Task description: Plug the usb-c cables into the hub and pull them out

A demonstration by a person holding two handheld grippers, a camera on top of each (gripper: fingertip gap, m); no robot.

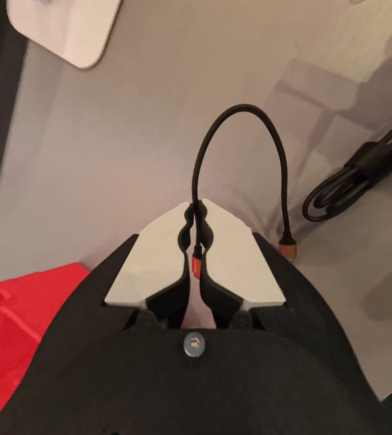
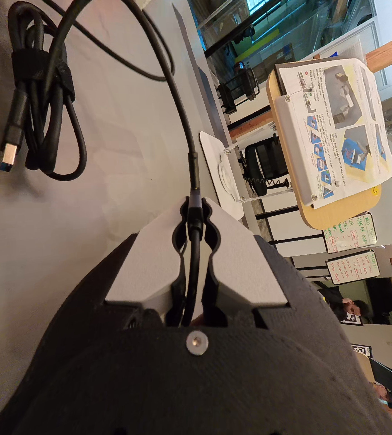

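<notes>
My left gripper (image 1: 197, 203) is shut on a short black braided cable (image 1: 242, 106). One orange plug (image 1: 196, 266) of the cable sits between the fingers. The cable loops forward and its other orange plug (image 1: 288, 249) hangs free at the right. My right gripper (image 2: 195, 200) is shut on a black plug with a grey collar (image 2: 194, 211). A black cable (image 2: 181, 98) runs forward from it over the grey table, and another black lead runs back between the fingers. I cannot make out a hub body in either view.
A strapped bundle of black cable (image 2: 39, 98) with a metal plug (image 2: 8, 153) lies on the table; it also shows in the left wrist view (image 1: 355, 183). A red bin (image 1: 13, 329) is at lower left. A white stand (image 2: 216, 164) and an instruction board (image 2: 331, 131) stand beyond the table edge. My right fingertips sit around 20 cm from my left ones.
</notes>
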